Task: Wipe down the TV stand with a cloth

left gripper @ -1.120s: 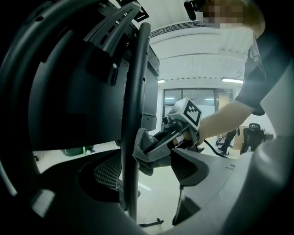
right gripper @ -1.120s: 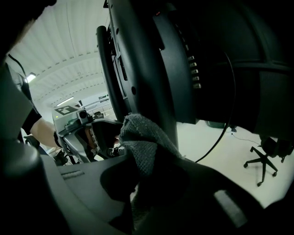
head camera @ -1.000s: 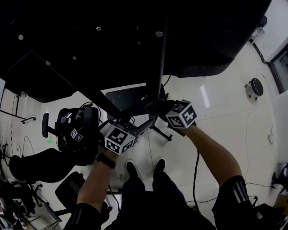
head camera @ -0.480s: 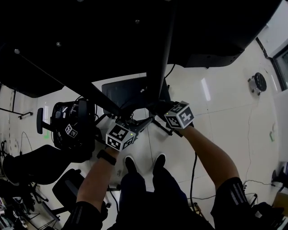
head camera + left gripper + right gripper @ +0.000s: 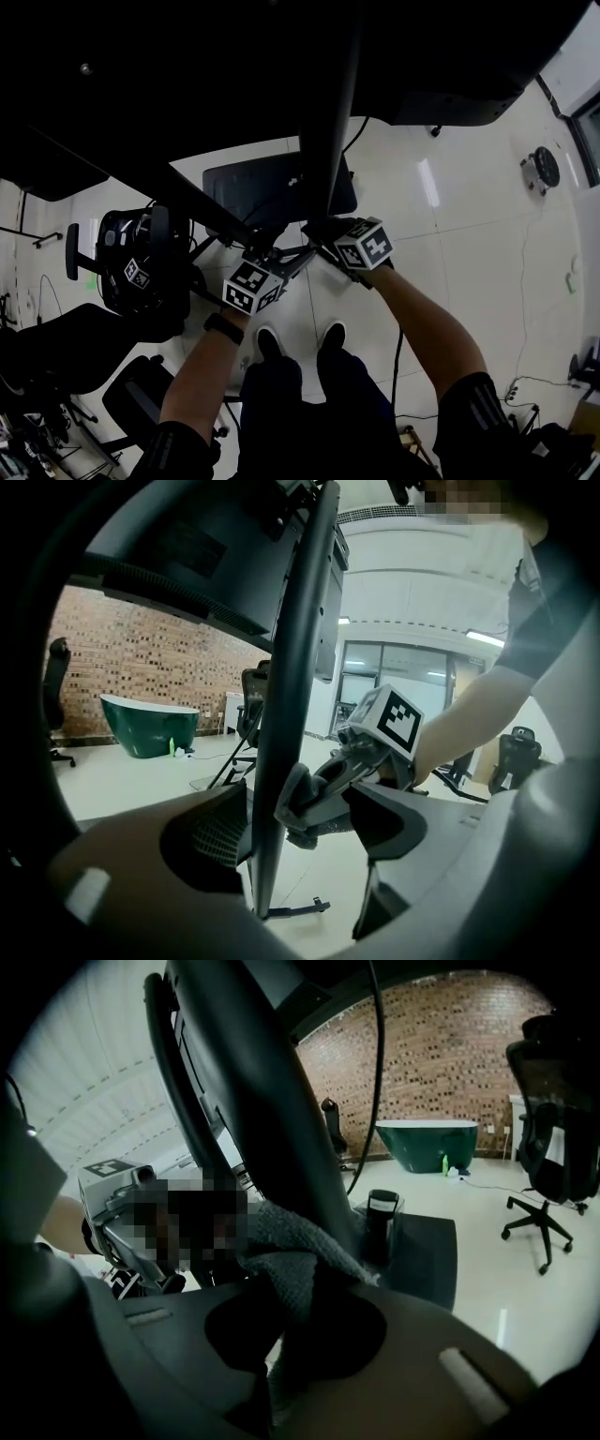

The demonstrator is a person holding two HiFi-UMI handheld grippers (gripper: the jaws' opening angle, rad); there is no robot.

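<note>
The grey woven cloth (image 5: pixel 281 1262) sat bunched in the right tool (image 5: pixel 291 1321), whose jaws were clamped on it, and its free fold was pressed against the black upright pole of the TV stand (image 5: pixel 248 1129) just ahead of that tool. The left tool (image 5: pixel 295 836) faced it from the other side of the pole; its jaws stood apart with the pole between them, close to one jaw, though whether it touched could not be told. Below both tools lay the stand's dark flat base plate (image 5: pixel 253 192) on the pale glossy floor (image 5: pixel 469 206), with a black office chair (image 5: pixel 131 272) off to the left tool's side. The wiping looked to be under way on the pole. No view showed how much was clean, and the base plate probably remained to be done.
</note>
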